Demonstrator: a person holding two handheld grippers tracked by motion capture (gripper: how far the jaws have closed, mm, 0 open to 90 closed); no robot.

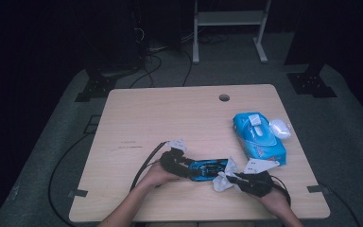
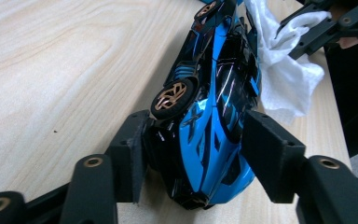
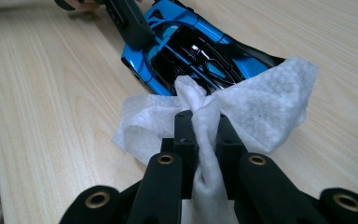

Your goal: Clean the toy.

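With the left gripper (image 2: 193,154) clamped on the blue toy car (image 2: 209,107) at the tabletop's (image 1: 170,113) near edge and the right gripper (image 3: 204,140) pinching a white wipe (image 3: 256,107) against it, a hard rub could likely twist the car loose.

A light wooden table (image 1: 170,118) with a round cable hole (image 1: 224,98) near its far edge. A blue pack of wet wipes (image 1: 260,139) lies toward its right side, with a small white object (image 1: 280,128) touching it
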